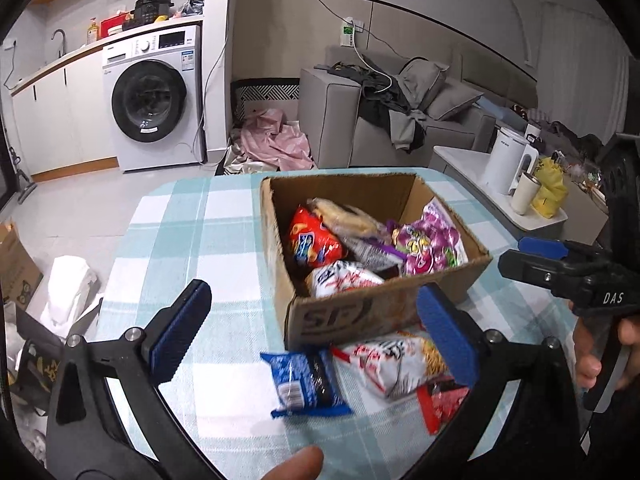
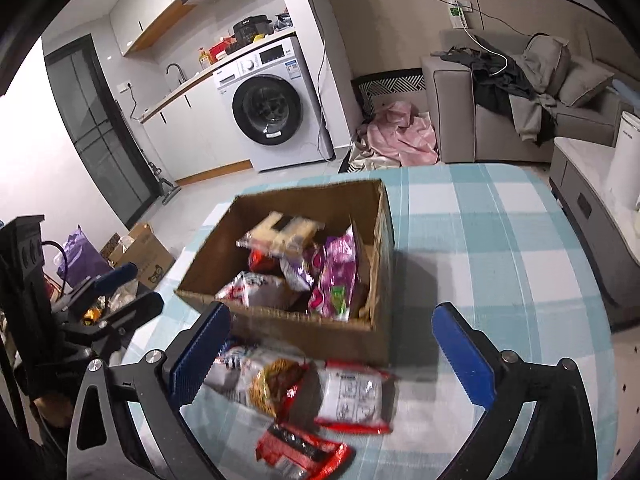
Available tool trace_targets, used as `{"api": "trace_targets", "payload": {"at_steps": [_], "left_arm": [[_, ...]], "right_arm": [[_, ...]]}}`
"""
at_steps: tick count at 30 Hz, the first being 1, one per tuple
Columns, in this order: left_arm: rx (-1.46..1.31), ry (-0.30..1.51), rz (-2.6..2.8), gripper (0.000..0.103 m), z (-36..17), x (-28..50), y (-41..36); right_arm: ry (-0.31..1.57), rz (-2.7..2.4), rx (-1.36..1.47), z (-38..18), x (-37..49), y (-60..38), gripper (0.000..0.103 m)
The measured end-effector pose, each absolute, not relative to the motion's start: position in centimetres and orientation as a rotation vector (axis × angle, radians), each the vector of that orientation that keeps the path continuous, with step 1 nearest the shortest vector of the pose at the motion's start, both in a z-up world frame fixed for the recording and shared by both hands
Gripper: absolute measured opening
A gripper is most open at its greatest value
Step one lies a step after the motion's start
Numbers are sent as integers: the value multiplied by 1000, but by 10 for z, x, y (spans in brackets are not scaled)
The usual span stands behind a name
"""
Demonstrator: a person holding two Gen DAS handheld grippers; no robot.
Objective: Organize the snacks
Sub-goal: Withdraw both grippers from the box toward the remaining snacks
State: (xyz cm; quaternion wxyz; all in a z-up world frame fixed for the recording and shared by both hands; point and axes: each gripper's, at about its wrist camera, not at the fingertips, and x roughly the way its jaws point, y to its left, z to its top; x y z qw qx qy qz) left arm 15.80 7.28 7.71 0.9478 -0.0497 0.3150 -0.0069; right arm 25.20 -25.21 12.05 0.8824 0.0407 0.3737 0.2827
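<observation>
We are observing a table (image 1: 180, 240) under a pale blue checked cloth, with a washing machine (image 1: 154, 100), a grey sofa (image 1: 400, 120) piled with clothing, and a side table carrying a white kettle (image 1: 506, 160) standing well behind it.

Both grippers are hanging above the near edge. The left gripper (image 1: 314, 330) is showing its blue pads spread wide apart and gripping nothing. The right gripper (image 2: 332, 354) is likewise standing wide open and holding nothing.

The cardboard box (image 1: 384, 312) is sitting open on the cloth, directly ahead of both tools. Inside it we are noting a red snack bag (image 1: 314, 240), a wrapped pale biscuit pack (image 1: 348, 218), a purple packet (image 1: 430, 242) leaning on the right wall, and a white packet with red print (image 1: 342, 278) against the near wall.

Outside, just in front of the box, loose snacks are lying flat on the cloth: a blue biscuit packet (image 1: 304, 384), a white noodle packet (image 1: 394, 364) touching the box's front wall, and a small red packet (image 1: 442, 402). The right wrist view is also showing a white red-edged sachet (image 2: 354, 398) beside these.
</observation>
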Motion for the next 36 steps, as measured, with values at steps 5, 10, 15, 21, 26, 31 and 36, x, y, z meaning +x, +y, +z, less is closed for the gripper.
{"api": "trace_targets", "payload": {"at_steps": [5,10,15,21,26,31,36], "left_arm": [[-82,661,1,102,64,144,70],[-75,673,-8,102,51,133,67],[-46,701,18,102,38,133,62],[-53,766,63,102,13,134,66],[-75,812,61,102,-6,141,71],[-81,871,64,102,-22,154,73],[-86,887,60,102,-30,160,75]], "right_arm": [[781,585,95,108,242,-257,103],[778,557,86,94,232,-263,102],[785,546,73,80,228,-267,103],[838,528,88,63,239,-269,102],[856,501,38,53,251,-265,102],[901,500,28,34,256,-262,102],[920,516,-7,24,257,-256,102]]}}
